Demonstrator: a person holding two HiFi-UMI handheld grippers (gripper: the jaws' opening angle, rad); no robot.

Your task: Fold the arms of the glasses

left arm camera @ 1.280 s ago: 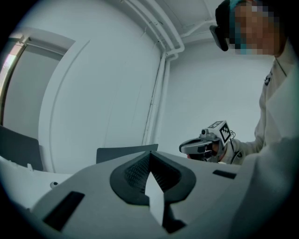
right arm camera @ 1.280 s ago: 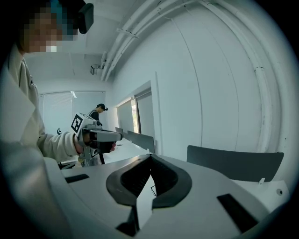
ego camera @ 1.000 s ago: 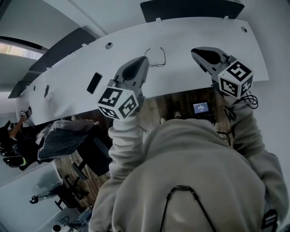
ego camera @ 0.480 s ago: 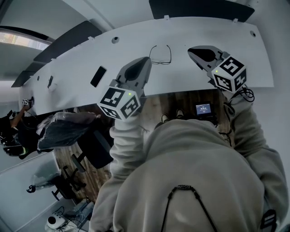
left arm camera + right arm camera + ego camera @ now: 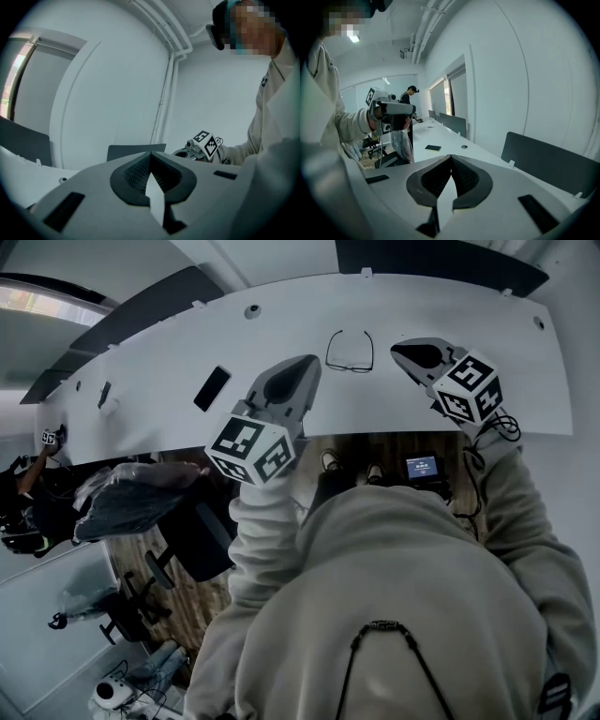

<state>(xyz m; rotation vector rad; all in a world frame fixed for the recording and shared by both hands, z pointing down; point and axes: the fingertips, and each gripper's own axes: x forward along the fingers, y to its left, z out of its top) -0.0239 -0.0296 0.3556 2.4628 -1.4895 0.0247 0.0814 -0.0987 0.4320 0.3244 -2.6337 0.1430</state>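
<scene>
The glasses [image 5: 350,351], thin dark wire frames, lie on the white desk [image 5: 141,399] in the head view, between my two grippers and a little beyond their tips. My left gripper [image 5: 312,360] hovers just left of them, jaws shut and empty. My right gripper [image 5: 396,350] hangs close on their right, also shut with nothing in it. In the left gripper view the dark pads meet at the left gripper [image 5: 151,154], and the right gripper [image 5: 204,144] shows beyond. The right gripper view shows the right gripper [image 5: 451,157] shut and the left gripper [image 5: 389,110] opposite. Neither gripper view shows the glasses.
A black phone [image 5: 212,387] lies on the desk to the left, and the phone [image 5: 433,147] also shows in the right gripper view. Dark divider panels [image 5: 441,263] line the desk's far edge. A plastic-covered chair [image 5: 131,507] stands below the near edge. A person [image 5: 411,96] stands far down the room.
The right gripper has come down and closer to the glasses. The left gripper has shifted slightly. Both stay shut.
</scene>
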